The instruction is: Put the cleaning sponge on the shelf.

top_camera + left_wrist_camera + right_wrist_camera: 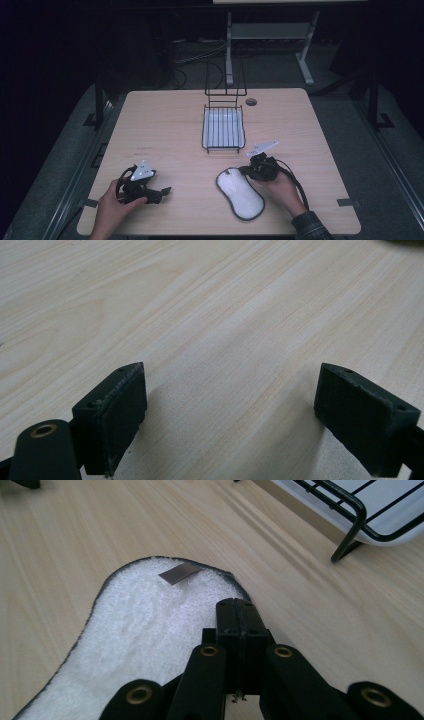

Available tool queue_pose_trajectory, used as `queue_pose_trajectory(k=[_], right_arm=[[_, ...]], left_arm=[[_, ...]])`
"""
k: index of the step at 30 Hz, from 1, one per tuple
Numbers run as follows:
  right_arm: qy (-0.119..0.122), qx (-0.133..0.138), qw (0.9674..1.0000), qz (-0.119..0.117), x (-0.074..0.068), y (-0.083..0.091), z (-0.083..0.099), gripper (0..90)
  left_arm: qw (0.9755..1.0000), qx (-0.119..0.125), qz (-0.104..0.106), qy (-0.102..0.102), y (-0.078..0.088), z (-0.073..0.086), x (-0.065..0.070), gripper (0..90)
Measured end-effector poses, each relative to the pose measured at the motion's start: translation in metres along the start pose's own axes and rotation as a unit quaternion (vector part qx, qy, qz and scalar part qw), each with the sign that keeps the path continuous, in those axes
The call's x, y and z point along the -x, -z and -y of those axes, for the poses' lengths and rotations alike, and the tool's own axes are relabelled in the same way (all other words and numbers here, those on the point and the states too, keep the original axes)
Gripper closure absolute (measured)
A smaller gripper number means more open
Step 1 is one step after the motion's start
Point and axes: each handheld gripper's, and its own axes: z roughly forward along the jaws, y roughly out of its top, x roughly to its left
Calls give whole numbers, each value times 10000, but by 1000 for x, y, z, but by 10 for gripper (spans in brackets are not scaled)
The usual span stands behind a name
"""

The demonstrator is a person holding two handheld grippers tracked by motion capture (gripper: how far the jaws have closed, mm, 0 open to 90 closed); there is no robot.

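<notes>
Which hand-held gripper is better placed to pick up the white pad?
Right. The right hand-held gripper, jaws shut, sits at the edge of the white pad; the left hand-held gripper stands open over bare table, well apart from it.

The tabletop point(165, 125) was pale wood-grain laminate, smooth with a soft sheen. The pad point(145, 630) looked like nubbly white terry cloth edged in dark stitched binding, with a small flat grey tag point(179, 573) of smooth, dull finish on it. The rack point(223, 127) was thin black-coated wire over a glossy white plastic tray, and the right gripper point(239, 611) and left gripper point(230, 415) were matt black plastic, slightly rough at the pad edges, with brass-coloured pivot rings.
</notes>
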Motion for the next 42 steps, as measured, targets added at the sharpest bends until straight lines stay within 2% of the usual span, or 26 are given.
queue_pose_trajectory(k=[4, 12, 17, 22, 30, 42], right_arm=[[-17, 60, 10000, -48, -6, 7, 2, 896], [24, 117, 9996, -243, -32, 20, 19, 897], [41, 85, 9993, -367, -48, 23, 30, 896], [68, -40, 9991, -415, -55, 22, 38, 896], [26, -70, 9995, -312, -48, 27, 42, 896], [-216, -43, 9998, 38, -20, 38, 49, 896]], left_arm=[[10000, -1, 0, -1, 0, 0, 0, 128], [10000, 2, 0, -2, 0, 0, 0, 128], [10000, -6, -1, -12, 0, 0, 0, 128], [10000, -6, -3, -23, 0, 0, 0, 128], [10000, -6, -3, -22, 0, 0, 0, 128], [10000, -5, 0, -13, 0, 0, 0, 128]])
